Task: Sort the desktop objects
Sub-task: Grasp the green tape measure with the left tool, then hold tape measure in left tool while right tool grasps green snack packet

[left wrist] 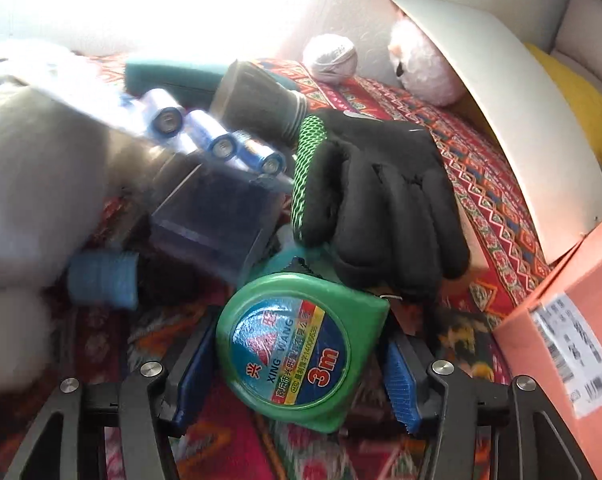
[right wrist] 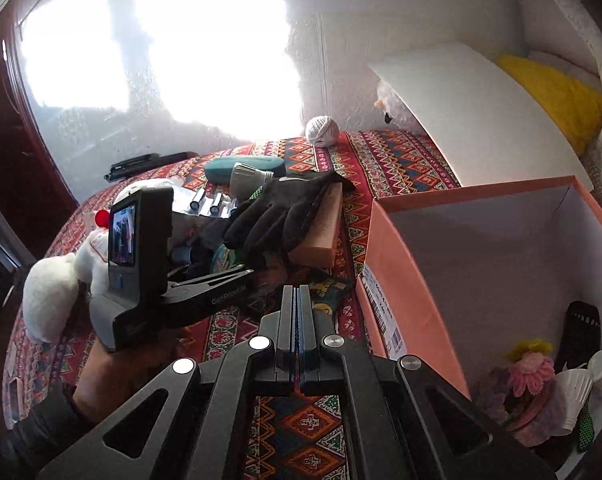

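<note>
We have the round green plastic tape measure (left wrist: 301,344) sitting between the spread fingers of our left gripper (left wrist: 297,376); the blue ribbed pads stand on either side of it and we cannot tell whether they touch the case yet. It lies flat on the patterned red cloth-covered surface (left wrist: 501,184), label up, at the near edge of a pile. Its label text runs from lower left toward upper right in the left wrist view, and the squarer end of the case faces right toward the open salmon-pink cardboard box (right wrist: 385,240). Our right gripper (right wrist: 297,320) hovers over the cloth with its fingers pressed together, holding nothing. The sorting looks partway through, judging by how things lie: the box already holds a few items in one corner, a pink knitted flower piece (right wrist: 529,368), a white shuttlecock (right wrist: 573,392) and something black. On the surface remain the black fabric glove with green mesh cuff (left wrist: 373,192), a blister pack of blue-ended batteries (left wrist: 217,140), a grey flashlight head (left wrist: 257,96), a white stuffed toy (right wrist: 53,288) and a ball of white string (right wrist: 322,131).
</note>
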The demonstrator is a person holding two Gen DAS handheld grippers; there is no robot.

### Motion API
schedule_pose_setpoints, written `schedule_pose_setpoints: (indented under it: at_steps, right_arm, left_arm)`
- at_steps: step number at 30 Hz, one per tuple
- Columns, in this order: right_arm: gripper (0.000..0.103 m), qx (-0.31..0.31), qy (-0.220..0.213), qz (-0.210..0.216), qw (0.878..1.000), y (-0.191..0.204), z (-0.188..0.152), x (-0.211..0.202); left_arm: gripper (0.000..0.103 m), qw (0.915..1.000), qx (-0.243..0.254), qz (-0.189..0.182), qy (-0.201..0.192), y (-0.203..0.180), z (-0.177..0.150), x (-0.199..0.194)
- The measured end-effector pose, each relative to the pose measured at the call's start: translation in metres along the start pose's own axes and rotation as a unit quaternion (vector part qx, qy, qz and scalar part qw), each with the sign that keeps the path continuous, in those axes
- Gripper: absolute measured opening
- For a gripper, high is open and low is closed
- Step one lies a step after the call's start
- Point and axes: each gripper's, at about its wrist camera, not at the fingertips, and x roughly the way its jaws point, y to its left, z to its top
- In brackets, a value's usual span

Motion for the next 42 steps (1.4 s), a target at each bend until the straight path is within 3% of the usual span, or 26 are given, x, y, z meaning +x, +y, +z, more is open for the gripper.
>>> schedule_pose_setpoints:
  at_steps: [6, 11, 16, 26, 29, 31, 33, 34, 38, 39, 41, 42]
  right_arm:
    - [0.000, -0.011, -0.014, 0.017, 1.000, 0.011, -0.014, -0.025]
    - [0.000, -0.004, -0.009, 0.032, 0.999, 0.017, -0.049, -0.061]
    - [0.000, -0.002, -0.006, 0.044, 0.999, 0.022, -0.083, -0.101]
    - [0.000, -0.004, -0.050, 0.054, 0.997, 0.013, -0.112, -0.193]
    - [0.001, -0.008, -0.058, 0.050, 0.997, 0.009, -0.110, -0.205]
    - [0.016, -0.003, -0.045, 0.052, 0.998, 0.006, -0.108, -0.201]
    - [0.080, 0.014, -0.035, 0.059, 0.998, 0.006, -0.103, -0.186]
    - [0.085, 0.018, -0.030, 0.052, 0.998, 0.009, -0.099, -0.173]
    - [0.079, 0.008, -0.004, 0.007, 1.000, 0.028, -0.076, -0.107]
    - [0.075, 0.006, 0.003, -0.003, 1.000, 0.032, -0.068, -0.086]
    - [0.057, 0.005, 0.027, -0.015, 1.000, 0.037, -0.054, -0.040]
    - [0.056, 0.007, 0.044, -0.022, 0.999, 0.038, -0.048, -0.015]
  left_arm:
    - [0.061, 0.9998, -0.017, 0.004, -0.004, 0.002, -0.042, -0.071]
    - [0.061, 0.9997, -0.004, 0.023, -0.012, -0.007, -0.077, -0.142]
    - [0.061, 0.9994, 0.014, 0.014, -0.028, -0.023, -0.109, -0.205]
    - [0.061, 0.9979, 0.044, -0.017, -0.045, -0.069, -0.138, -0.265]
    - [0.062, 0.9984, 0.036, -0.010, -0.043, -0.055, -0.137, -0.260]
    - [0.062, 0.9987, 0.031, -0.006, -0.041, -0.045, -0.137, -0.257]
    - [0.062, 0.9989, 0.026, -0.001, -0.040, -0.036, -0.137, -0.254]
    - [0.062, 0.9990, 0.023, 0.001, -0.039, -0.031, -0.136, -0.252]
    - [0.062, 0.9992, 0.013, 0.011, -0.036, -0.012, -0.136, -0.245]
    - [0.062, 0.9992, 0.010, 0.013, -0.035, -0.008, -0.135, -0.244]
    - [0.062, 0.9993, 0.005, 0.017, -0.034, 0.002, -0.135, -0.241]
    - [0.062, 0.9993, 0.002, 0.020, -0.033, 0.006, -0.135, -0.239]
